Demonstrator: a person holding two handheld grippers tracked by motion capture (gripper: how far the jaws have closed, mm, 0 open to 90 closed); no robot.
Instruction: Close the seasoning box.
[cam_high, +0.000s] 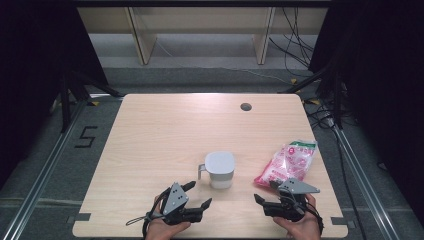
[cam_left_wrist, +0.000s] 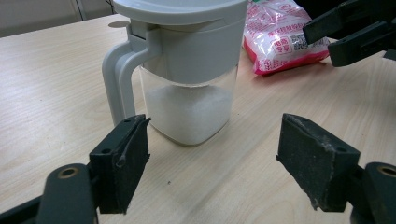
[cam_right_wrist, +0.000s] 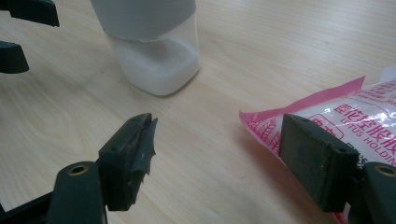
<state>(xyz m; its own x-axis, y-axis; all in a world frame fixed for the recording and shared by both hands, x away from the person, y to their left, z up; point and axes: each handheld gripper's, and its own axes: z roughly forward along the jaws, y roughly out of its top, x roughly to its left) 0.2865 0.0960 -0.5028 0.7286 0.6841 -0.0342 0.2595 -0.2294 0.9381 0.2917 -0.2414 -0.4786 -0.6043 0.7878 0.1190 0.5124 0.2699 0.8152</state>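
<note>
Grey-lidded clear jug (cam_high: 220, 169), pink-and-white printed bag (cam_high: 288, 163), pale wood-grain table (cam_high: 165, 135).

Light wooden table (cam_high: 165, 130) sat centre frame, with a dark round grommet hole (cam_high: 245, 106) near its far edge, right of centre. Grey floor lay around it; a black "5" marking (cam_high: 86, 136) showed at left. Pale shelving legs (cam_high: 141, 35) stood top centre. Loose black cables (cam_high: 295, 45) trailed at upper right. Dark curtains (cam_high: 30, 60) flanked both sides.
</note>
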